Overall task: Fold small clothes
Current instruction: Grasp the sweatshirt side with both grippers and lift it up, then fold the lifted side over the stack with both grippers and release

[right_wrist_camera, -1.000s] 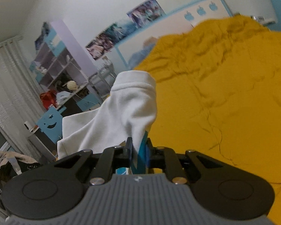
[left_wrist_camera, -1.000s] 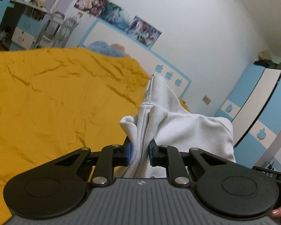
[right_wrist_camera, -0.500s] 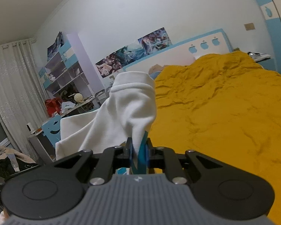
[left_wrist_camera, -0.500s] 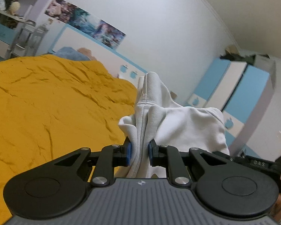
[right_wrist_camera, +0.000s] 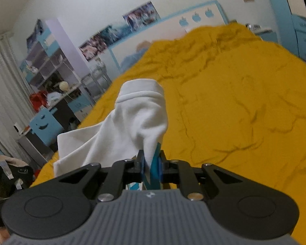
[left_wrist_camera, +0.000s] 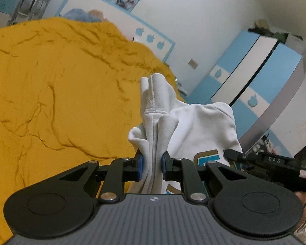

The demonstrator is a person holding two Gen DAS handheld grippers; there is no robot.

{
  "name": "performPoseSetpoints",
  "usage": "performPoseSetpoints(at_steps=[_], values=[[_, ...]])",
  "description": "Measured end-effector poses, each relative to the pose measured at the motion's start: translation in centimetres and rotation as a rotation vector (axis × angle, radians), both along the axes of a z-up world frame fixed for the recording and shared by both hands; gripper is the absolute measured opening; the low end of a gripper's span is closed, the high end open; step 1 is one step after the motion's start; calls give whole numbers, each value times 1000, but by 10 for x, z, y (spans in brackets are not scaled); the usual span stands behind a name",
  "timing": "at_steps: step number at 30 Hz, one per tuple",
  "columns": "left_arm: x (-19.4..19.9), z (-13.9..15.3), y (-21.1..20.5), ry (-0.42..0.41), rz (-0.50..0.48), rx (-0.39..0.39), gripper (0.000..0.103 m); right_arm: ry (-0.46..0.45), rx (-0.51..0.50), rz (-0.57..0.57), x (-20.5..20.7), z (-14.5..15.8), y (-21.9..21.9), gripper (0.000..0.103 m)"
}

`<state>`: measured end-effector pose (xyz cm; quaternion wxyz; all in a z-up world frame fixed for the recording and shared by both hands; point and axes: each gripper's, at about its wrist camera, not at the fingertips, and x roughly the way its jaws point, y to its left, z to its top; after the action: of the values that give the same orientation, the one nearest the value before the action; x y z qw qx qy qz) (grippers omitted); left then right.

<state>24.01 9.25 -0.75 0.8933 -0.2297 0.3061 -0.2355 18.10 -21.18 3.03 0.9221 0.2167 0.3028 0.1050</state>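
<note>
A small white garment [left_wrist_camera: 195, 126] with a blue and gold print hangs in the air between my two grippers, above a bed with a mustard-yellow cover [left_wrist_camera: 61, 94]. My left gripper [left_wrist_camera: 152, 168] is shut on a bunched, seamed edge of it; the cloth rises in a fold ahead of the blue pads. My right gripper [right_wrist_camera: 152, 170] is shut on another part of the white garment [right_wrist_camera: 128, 126], which drapes away to the left. In the left wrist view the right gripper's black body [left_wrist_camera: 275, 163] shows at the right edge.
The yellow cover [right_wrist_camera: 234, 102] spreads wide, wrinkled, ahead of both grippers. A white and blue headboard [left_wrist_camera: 116, 20] stands at the far end. Blue and white wardrobes [left_wrist_camera: 255, 77] stand to the right of the bed, shelves and a cluttered desk [right_wrist_camera: 51, 94] to its left.
Both grippers have swung across the room with the garment held between them, and both views now tilt down onto the bed. The grips have not changed.
</note>
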Motion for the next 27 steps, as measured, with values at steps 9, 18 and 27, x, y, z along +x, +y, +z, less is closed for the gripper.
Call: performPoseSetpoints(at_steps=[9,18,27], values=[[64,-53,-1,139,-34,52,19,130,15,-13,76,-57,-2,8],[99,-111,1,290,-47,94,19,302,-15,-47,144,-134,-6,8],[99,-111,18,306,-9,115,27,346,11,-83,154,-153,-18,9]])
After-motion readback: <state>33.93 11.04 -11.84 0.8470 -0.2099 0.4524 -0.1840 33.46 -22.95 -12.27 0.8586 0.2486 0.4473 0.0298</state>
